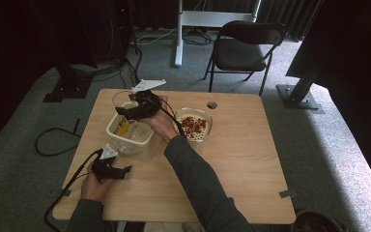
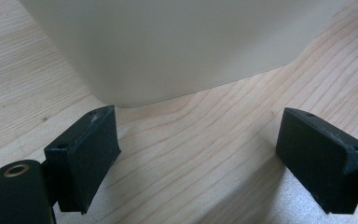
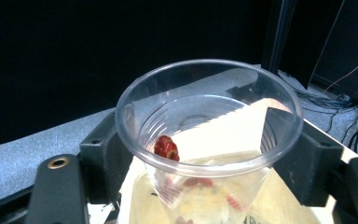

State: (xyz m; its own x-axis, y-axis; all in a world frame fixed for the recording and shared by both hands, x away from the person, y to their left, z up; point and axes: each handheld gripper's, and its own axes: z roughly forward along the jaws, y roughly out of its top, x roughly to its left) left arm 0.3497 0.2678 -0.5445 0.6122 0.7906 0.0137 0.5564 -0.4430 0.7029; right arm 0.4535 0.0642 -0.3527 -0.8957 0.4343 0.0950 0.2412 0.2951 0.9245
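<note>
My right gripper [image 1: 124, 110] [image 3: 191, 125] is shut on a clear plastic cup [image 1: 121, 98] [image 3: 205, 116]. The cup is tilted over a cream plastic tub [image 1: 131, 136] [image 3: 131, 183]. A red fruit piece [image 3: 166, 148] clings inside the cup near its rim, and more red bits show blurred lower down through its wall. A bowl [image 1: 206, 134] of red fruit pieces sits just right of the tub. My left gripper [image 1: 124, 170] [image 2: 196, 116] stands open with nothing between its jaws, low on the table in front of the tub wall [image 2: 182, 42].
The wooden table [image 1: 241, 164] has bare room on its right half and a round hole [image 1: 212, 104] near the far edge. A black folding chair [image 1: 244, 48] stands beyond the table. Cables trail off the left edge onto the carpet.
</note>
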